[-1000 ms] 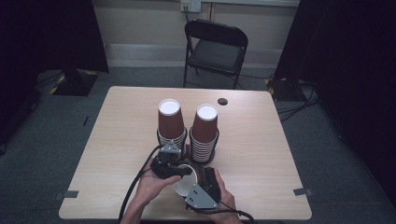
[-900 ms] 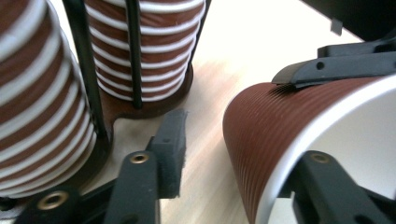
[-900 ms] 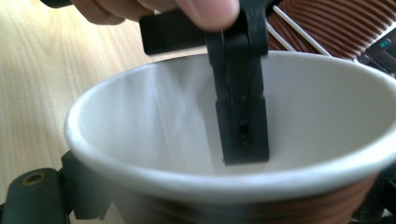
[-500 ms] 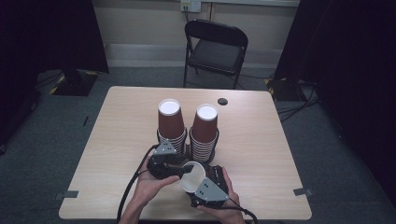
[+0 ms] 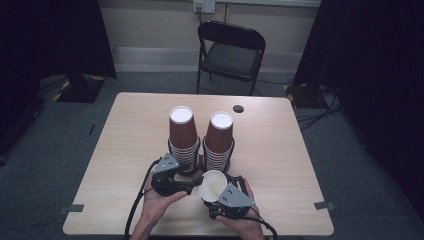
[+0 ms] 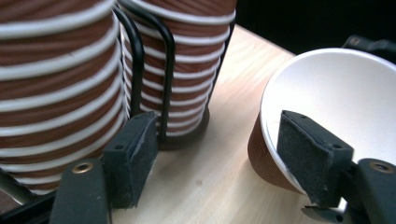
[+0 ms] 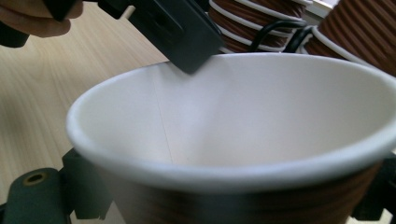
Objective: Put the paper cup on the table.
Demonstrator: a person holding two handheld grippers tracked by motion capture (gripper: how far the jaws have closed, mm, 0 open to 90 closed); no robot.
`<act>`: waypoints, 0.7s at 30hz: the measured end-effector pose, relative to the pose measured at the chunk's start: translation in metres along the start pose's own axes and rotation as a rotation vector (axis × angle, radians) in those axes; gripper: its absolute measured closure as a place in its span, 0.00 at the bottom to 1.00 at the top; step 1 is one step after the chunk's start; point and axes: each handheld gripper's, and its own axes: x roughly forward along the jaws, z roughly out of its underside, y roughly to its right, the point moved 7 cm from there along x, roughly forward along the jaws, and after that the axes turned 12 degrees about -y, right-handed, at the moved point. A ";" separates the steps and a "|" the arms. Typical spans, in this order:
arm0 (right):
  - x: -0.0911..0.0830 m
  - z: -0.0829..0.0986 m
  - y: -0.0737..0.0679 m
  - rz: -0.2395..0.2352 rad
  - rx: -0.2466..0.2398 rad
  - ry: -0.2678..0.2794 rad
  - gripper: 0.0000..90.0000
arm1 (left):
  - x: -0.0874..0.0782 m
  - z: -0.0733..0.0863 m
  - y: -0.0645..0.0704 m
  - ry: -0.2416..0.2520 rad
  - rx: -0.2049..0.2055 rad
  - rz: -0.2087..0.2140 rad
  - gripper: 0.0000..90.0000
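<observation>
Because the single brown paper cup with a white lining (image 5: pixel 212 186) sits between the two hands at the near edge of the pale wooden tabletop (image 5: pixel 125 130), mouth tipped up toward the person, it reads as a cup being passed or steadied between tools, probably pulled from or destined for the stacks. Right gripper (image 5: pixel 226 199): cup body sits between its fingers, one dark finger (image 7: pixel 70 189) visible against the lower left wall of the cup in the right gripper view, the other at the far right edge; fingers part-way apart and, by my reading, clamped on the cup wall. Left gripper (image 5: pixel 192 186): fingers wide apart. In the left gripper view one finger pad (image 6: pixel 312 161) lies over the cup rim, inside the mouth, touching or nearly so; the other pad (image 6: pixel 133 154) hangs free near the stacks, gripping nothing. Judgement: left gripper not yet closed on the rim. Two tall stacks of brown ribbed paper cups (image 5: pixel 201 140) stand upright just behind, side by side in a black wire holder (image 6: pixel 166 70), close at hand. Black folding chair (image 5: pixel 231 50) well beyond the tabletop.
</observation>
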 end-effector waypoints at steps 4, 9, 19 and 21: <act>-0.001 0.003 0.007 0.002 0.031 -0.005 0.12 | -0.003 0.003 -0.004 0.008 0.011 -0.058 0.24; -0.002 0.008 0.016 0.012 0.077 -0.009 0.12 | -0.005 0.008 -0.009 0.030 0.000 -0.057 0.23; -0.005 0.015 0.037 0.017 0.174 0.004 0.12 | -0.010 0.022 -0.017 0.095 0.011 -0.101 0.21; -0.007 0.014 0.040 0.003 0.192 0.018 0.12 | -0.011 0.025 -0.019 0.114 0.012 -0.109 0.21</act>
